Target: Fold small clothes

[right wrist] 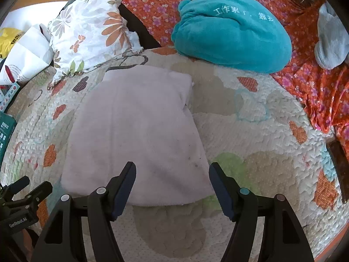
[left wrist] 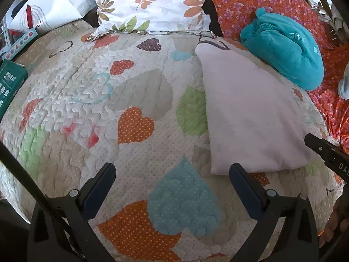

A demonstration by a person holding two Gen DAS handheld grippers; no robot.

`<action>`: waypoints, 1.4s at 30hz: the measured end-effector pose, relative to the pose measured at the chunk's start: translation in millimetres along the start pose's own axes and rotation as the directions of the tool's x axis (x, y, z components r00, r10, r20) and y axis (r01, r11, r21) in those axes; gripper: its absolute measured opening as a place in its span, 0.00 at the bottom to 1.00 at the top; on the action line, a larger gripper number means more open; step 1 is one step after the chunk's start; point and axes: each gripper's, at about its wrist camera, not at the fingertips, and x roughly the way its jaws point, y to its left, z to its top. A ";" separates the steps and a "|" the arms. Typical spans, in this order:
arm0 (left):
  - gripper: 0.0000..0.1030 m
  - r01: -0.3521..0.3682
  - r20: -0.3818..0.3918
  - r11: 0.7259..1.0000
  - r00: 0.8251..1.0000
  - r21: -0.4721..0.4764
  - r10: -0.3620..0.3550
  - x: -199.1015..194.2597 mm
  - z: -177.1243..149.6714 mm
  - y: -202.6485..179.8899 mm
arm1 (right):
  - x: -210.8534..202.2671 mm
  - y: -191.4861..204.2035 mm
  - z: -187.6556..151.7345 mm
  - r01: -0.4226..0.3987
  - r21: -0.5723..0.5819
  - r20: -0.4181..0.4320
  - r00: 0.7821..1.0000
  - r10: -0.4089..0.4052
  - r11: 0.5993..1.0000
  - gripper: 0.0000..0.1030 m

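Left wrist view: left gripper (left wrist: 172, 182) spread and empty over the heart-patterned quilted bedspread (left wrist: 135, 100), pale lilac folded terry cloth (left wrist: 250, 118) off to its right. Right gripper (right wrist: 172, 187) also released, empty, nearer, poised at the cloth's near edge; long axis running away toward the pillow-side edge.

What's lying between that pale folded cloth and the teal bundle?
Only bare heart quilt, seen from the right wrist, between the folded cloth and teal bundle.

Pale lilac cloth (right wrist: 135, 131) on a heart-patterned quilt (left wrist: 139, 122); teal bundle (right wrist: 231, 37), orange floral sheet (right wrist: 152, 2).
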 end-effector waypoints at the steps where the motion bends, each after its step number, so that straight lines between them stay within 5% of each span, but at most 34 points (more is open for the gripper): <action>1: 1.00 0.000 -0.001 1.000 1.000 -0.003 0.000 0.4 0.1 0.4 | 0.3 -0.1 0.3 0.000 -0.002 0.000 1.000 0.000 1.000 0.72; 42: 1.00 -0.050 -0.013 0.999 0.999 0.000 0.050 6.1 -0.4 8.6 | 12.6 11.3 -10.0 0.072 -0.065 -0.055 0.996 -0.075 0.995 0.76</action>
